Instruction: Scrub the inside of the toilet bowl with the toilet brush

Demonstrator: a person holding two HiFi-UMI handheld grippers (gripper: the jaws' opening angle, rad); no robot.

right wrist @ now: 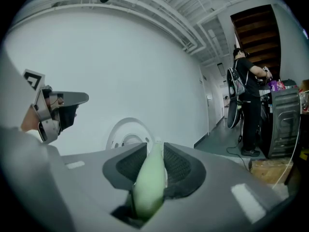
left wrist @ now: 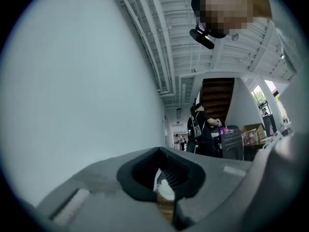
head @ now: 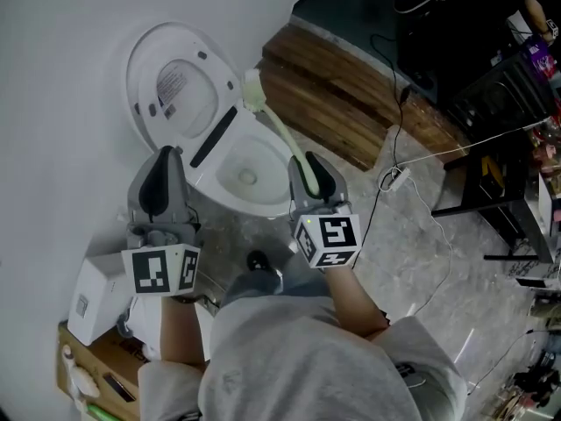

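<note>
The white toilet bowl [head: 263, 205] stands open below its raised lid [head: 171, 82]; the lid [right wrist: 126, 133] also shows against the wall in the right gripper view. My right gripper [head: 308, 163] [right wrist: 154, 151] is shut on the pale green handle of the toilet brush [head: 282, 134] [right wrist: 147, 187]. The brush slants up and left, and its whitish head [head: 253, 91] lies over the back of the bowl by the hinge, above the water. My left gripper [head: 164, 158] [left wrist: 161, 178] hovers left of the bowl, jaws together with nothing held.
A wooden step [head: 342, 103] runs behind the toilet. A cable with a plug block [head: 393, 179] trails on the stone floor beside a black rack [head: 500, 156]. A white box [head: 98, 298] and a cardboard box [head: 96, 367] sit at lower left. A person [right wrist: 245, 105] stands far off.
</note>
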